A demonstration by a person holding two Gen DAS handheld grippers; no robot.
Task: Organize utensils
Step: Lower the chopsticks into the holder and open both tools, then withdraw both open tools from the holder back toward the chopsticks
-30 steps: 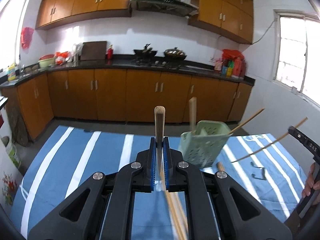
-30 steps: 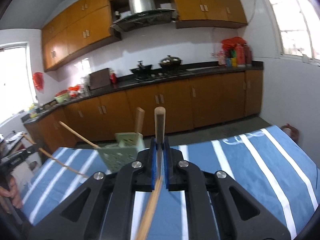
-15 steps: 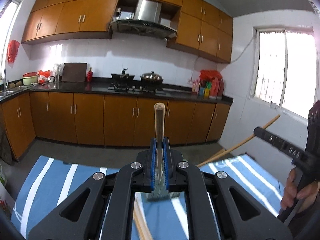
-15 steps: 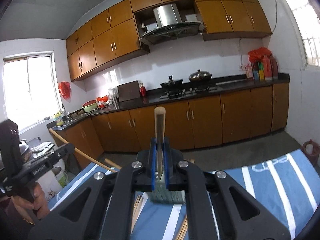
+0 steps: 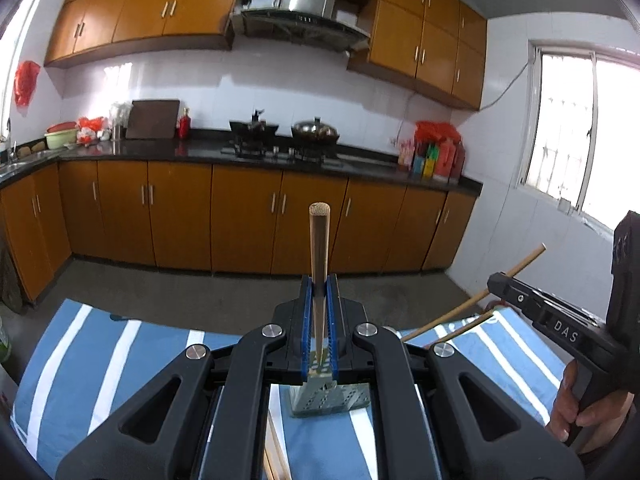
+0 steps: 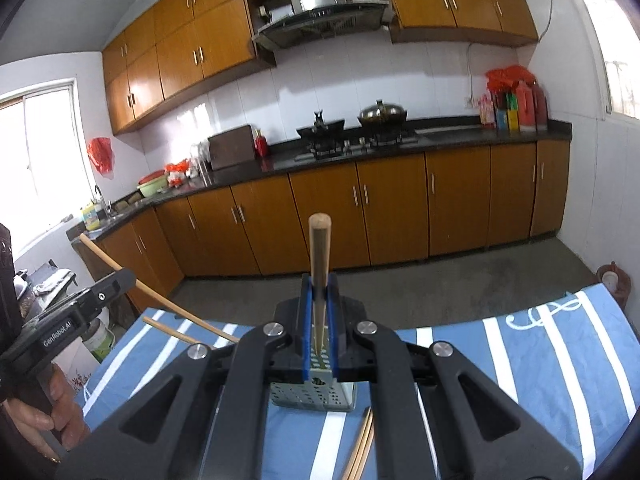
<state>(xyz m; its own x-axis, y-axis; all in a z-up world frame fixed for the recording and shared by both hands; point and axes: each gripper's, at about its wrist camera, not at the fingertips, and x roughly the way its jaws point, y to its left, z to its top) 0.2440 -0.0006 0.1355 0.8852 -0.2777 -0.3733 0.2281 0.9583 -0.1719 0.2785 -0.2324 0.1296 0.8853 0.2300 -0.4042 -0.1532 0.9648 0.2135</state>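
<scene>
My left gripper (image 5: 319, 292) is shut on a wooden chopstick (image 5: 319, 248) that stands up between its blue pads. My right gripper (image 6: 319, 292) is shut on another wooden chopstick (image 6: 319, 256) in the same way. A pale green perforated utensil holder (image 5: 328, 398) sits on the blue striped tablecloth just below and beyond the left jaws; it also shows under the right jaws in the right wrist view (image 6: 312, 392). Each gripper shows in the other's view, the right one (image 5: 520, 292) at right and the left one (image 6: 108, 284) at left, each with a chopstick sticking out.
More chopsticks lie on the blue and white striped tablecloth (image 5: 100, 364) near the holder, one bundle in the right wrist view (image 6: 362, 444). Beyond the table's far edge are bare floor, brown cabinets (image 5: 240, 216) and a black counter with a stove.
Both grippers tilted up and then a little back down. The green holder went from ahead of the jaws to below them, partly hidden. The chopsticks stayed clamped.
</scene>
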